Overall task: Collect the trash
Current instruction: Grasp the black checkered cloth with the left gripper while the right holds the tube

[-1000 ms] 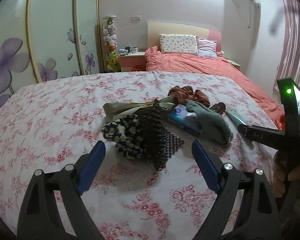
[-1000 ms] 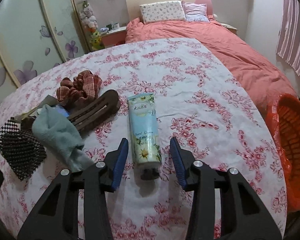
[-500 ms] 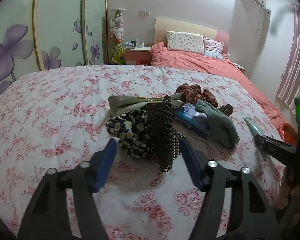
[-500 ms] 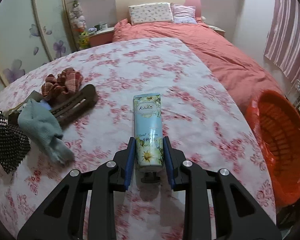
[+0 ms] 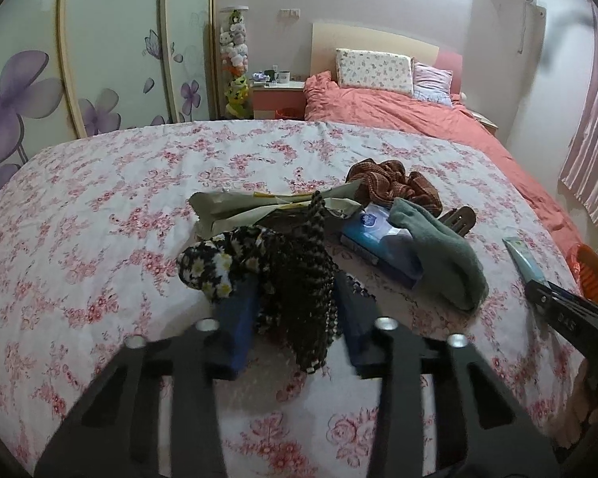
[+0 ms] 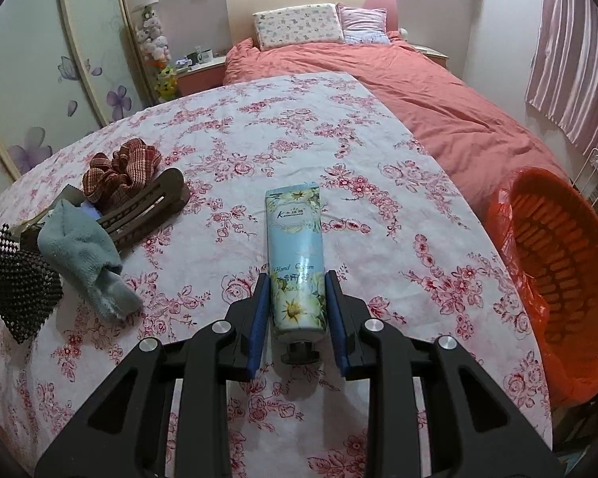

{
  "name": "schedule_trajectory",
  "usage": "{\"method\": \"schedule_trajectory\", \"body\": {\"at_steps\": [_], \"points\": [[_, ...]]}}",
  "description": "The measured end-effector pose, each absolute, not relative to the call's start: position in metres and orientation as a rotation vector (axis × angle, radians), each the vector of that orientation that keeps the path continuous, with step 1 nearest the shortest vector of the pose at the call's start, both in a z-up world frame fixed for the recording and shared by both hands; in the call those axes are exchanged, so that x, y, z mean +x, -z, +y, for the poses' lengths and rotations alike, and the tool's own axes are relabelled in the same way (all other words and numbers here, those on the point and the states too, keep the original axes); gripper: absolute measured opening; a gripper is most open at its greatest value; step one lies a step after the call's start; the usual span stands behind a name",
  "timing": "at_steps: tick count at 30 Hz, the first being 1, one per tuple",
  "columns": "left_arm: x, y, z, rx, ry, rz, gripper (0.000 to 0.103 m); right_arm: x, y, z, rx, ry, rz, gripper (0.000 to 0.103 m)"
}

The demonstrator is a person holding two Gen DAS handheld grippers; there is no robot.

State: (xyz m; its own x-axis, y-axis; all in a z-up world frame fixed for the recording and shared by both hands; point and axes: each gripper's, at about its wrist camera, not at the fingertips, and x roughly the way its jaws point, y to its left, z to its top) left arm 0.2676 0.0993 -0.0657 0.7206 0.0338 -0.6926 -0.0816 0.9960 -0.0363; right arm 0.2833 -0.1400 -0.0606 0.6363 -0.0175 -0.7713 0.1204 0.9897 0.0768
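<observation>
My right gripper [image 6: 297,314] is shut on a light blue hand cream tube [image 6: 295,255], cap toward me, over the floral cloth. The tube tip also shows in the left wrist view [image 5: 524,257]. My left gripper [image 5: 295,318] is shut on a black mesh mat [image 5: 299,275] bundled with a black daisy-print cloth [image 5: 215,263]. The mesh also shows at the right wrist view's left edge [image 6: 16,275]. An orange bin [image 6: 554,255] lined with a red bag stands beyond the right edge.
On the floral table [image 5: 99,207] lie a teal sock [image 5: 442,255], a blue packet [image 5: 378,239], a crumpled paper wrapper [image 5: 267,203], a brown plaid scrunchie [image 6: 119,171] and a brown hair clip [image 6: 147,207]. A coral bed [image 6: 398,91] stands behind.
My left gripper moved forward and closed on the mesh and daisy cloth. My right gripper closed on the hand cream tube and has swung a little toward the bin.
</observation>
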Motion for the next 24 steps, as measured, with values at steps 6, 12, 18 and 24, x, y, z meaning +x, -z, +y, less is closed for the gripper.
{"method": "schedule_trajectory", "body": {"at_steps": [6,12,18,24], "points": [[0.270,0.063,0.100,-0.088,-0.021,0.766,0.012,0.279,0.059,-0.143,0.129,0.071,0.874,0.028],[0.264,0.053,0.093,-0.083,0.002,0.746,0.011,0.267,0.052,-0.151,0.171,0.056,0.857,0.028],[0.256,0.039,0.083,-0.076,0.025,0.719,0.011,0.254,0.039,-0.156,0.176,0.049,0.821,0.028],[0.248,0.026,0.073,-0.070,0.052,0.694,0.010,0.241,0.031,-0.162,0.187,0.055,0.801,0.028]]}}
